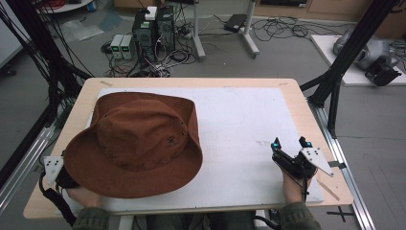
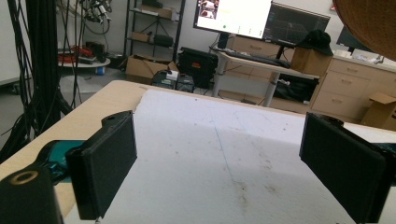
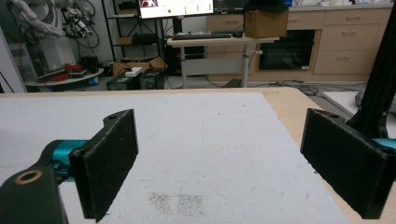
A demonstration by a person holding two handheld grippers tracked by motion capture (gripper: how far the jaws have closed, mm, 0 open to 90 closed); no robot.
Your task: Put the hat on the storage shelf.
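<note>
Hat [image 1: 136,143], brown, wide brim, sits crown-up on the surface's [image 1: 287,96] left half, near the front edge; long axis runs front-left to back-right. Its front-left brim hides most of the left gripper [image 1: 53,168], whose jaws are spread wide w/ nothing between. Right gripper [image 1: 290,143] is at front right, jaws also wide apart, empty. White mat [image 1: 239,124] bare from hat to right edge.

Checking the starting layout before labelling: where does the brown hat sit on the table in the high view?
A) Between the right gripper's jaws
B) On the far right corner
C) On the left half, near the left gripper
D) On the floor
C: the brown hat lies on the white mat's left half, its brim over the left gripper; the right gripper stands apart, open and holding nothing.
</note>
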